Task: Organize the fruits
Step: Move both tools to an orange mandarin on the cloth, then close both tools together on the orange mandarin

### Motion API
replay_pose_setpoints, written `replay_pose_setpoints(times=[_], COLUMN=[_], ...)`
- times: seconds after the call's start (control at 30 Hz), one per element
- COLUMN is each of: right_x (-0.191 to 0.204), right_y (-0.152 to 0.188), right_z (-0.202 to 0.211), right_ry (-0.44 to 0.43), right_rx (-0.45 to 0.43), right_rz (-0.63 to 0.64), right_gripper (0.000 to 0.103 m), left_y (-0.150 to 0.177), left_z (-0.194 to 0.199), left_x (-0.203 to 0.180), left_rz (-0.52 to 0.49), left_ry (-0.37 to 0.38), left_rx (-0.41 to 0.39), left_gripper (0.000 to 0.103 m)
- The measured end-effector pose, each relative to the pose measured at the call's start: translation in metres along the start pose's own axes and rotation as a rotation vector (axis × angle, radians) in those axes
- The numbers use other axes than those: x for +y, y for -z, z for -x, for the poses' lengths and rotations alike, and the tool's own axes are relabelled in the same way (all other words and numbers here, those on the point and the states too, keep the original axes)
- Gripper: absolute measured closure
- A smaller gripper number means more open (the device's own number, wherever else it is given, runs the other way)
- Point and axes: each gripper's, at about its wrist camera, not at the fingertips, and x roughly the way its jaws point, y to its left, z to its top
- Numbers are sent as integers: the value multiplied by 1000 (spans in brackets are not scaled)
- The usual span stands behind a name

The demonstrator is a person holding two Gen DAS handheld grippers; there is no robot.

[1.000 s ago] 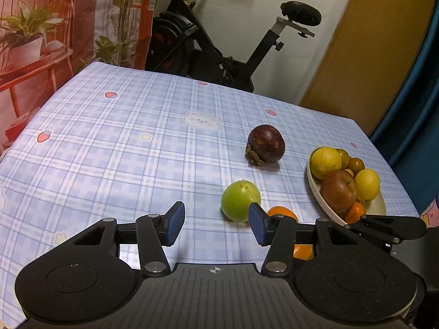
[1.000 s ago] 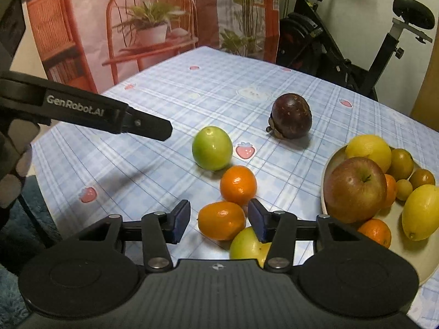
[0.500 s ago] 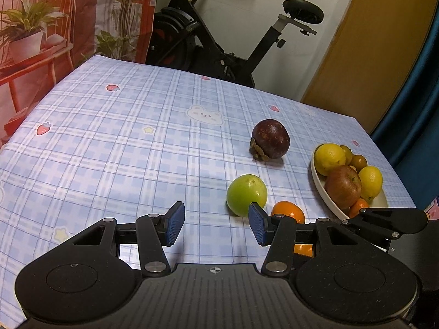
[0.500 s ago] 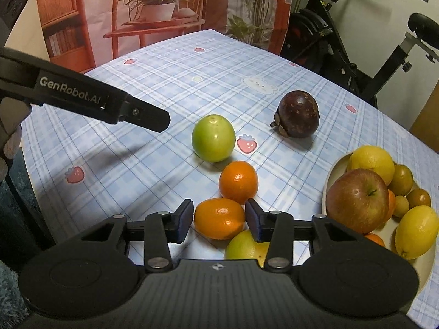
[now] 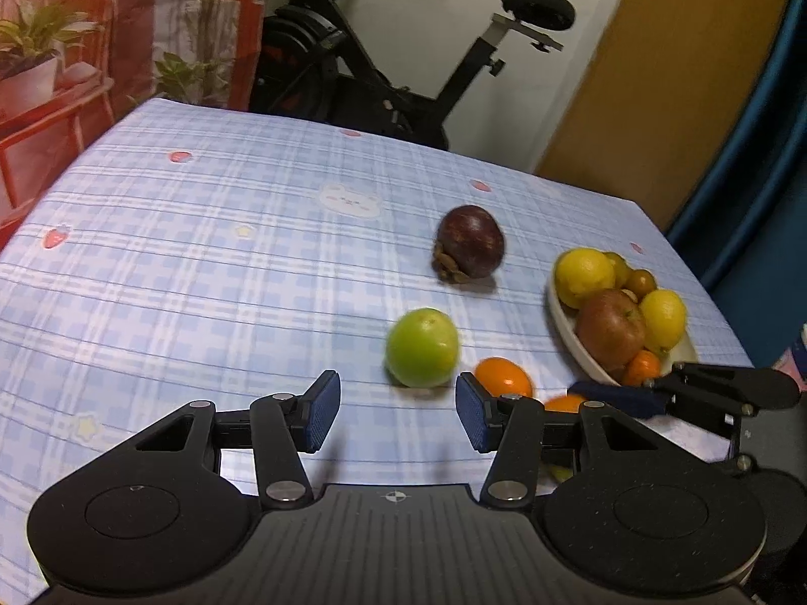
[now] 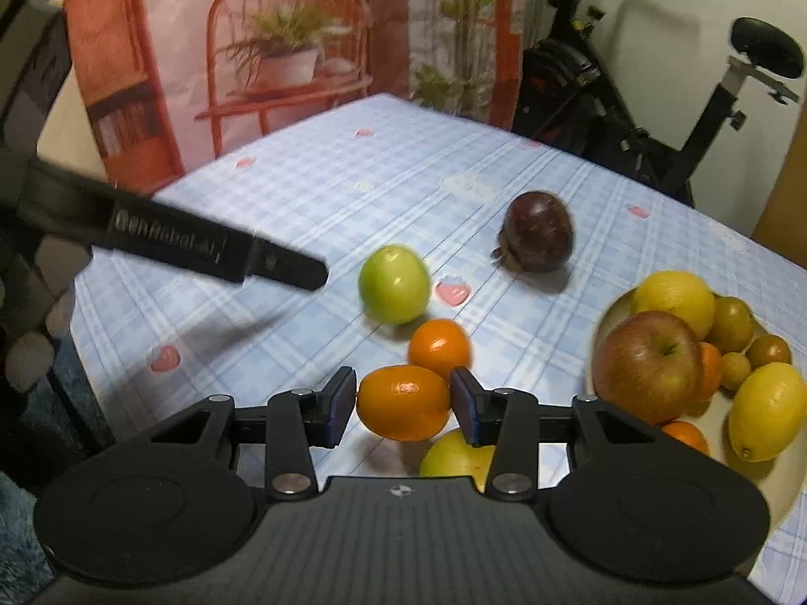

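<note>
My right gripper (image 6: 402,406) is shut on an oval orange fruit (image 6: 403,403) and holds it just above the blue checked tablecloth. Behind it lie a round orange (image 6: 439,349), a green apple (image 6: 394,284) and a dark mangosteen (image 6: 538,231); a yellow-green fruit (image 6: 456,456) lies under the gripper. A white bowl (image 6: 608,315) at the right holds a red apple (image 6: 648,365), lemons and small fruits. My left gripper (image 5: 397,416) is open and empty, just short of the green apple (image 5: 422,348); the mangosteen (image 5: 470,243) and bowl (image 5: 570,330) lie beyond.
An exercise bike (image 5: 403,65) stands behind the table's far edge. A backdrop with a plant and orange chair (image 6: 287,50) lies at the left. The left gripper's finger (image 6: 212,252) reaches in over the table's left part in the right wrist view.
My right gripper's fingers have closed onto the oval orange fruit. My left gripper has shifted slightly left; the green apple now sits more centred between its fingers.
</note>
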Motion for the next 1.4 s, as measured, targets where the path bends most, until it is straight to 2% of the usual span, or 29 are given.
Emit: replay_pose_setpoints(times=[0.2, 0.3, 0.7, 0.8, 0.93, 1.17, 1.4], right_x=[-25, -40, -83, -92, -100, -114, -127], right_y=[2, 5, 28, 34, 43, 57, 65], right_z=[22, 31, 62, 66, 71, 77, 77], right_ry=[43, 60, 85, 87, 93, 118, 162], right_rx=[-87, -122, -209, -221, -227, -232, -220], right_rz=[-82, -130, -259, -288, -318, -371, -415], right_gripper=[59, 59, 59, 59, 59, 59, 59], left_y=[0, -1, -3, -4, -2, -1, -8], left_z=[-12, -26, -58, -64, -71, -68, -55], left_x=[-23, -36, -64, -65, -64, -68, -77], left_rz=[-28, -39, -58, -59, -43, -52, -96], left_ry=[65, 68, -29, -48, -52, -65, -71], left_rx=[42, 71, 118, 122, 138, 133, 74], left_gripper=[51, 54, 55, 55, 62, 63, 63])
